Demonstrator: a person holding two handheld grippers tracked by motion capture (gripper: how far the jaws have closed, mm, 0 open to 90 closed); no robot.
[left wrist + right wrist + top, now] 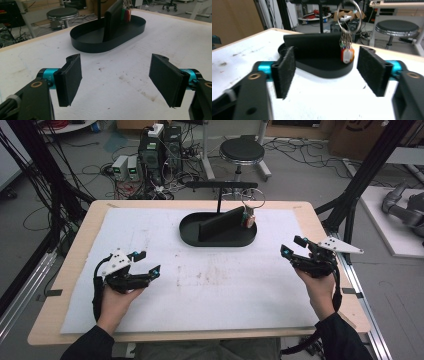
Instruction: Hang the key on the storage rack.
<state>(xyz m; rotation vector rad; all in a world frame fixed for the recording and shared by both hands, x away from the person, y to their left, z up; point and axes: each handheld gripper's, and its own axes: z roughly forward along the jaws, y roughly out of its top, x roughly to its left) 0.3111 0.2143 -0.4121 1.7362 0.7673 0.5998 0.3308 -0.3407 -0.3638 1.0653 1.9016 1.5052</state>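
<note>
- Key ring [248, 215] with coloured tags: hangs from stand arm [222, 184] over far right end of oval black tray [192, 238], beside upright black divider [220, 224].
- Step in hand, judged: no contact made; both grippers apart from tray.
- Right gripper [294, 246]: jaws apart, nothing between, aimed at ring.
- Left gripper [147, 262]: jaws apart, empty, over white mat [210, 285].
- Next move, judged: advance right gripper, close on ring or tags.
- Clearance: open mat on approach; avoid tray rim, divider and stand post.

No legible text anywhere, seemingly.
</note>
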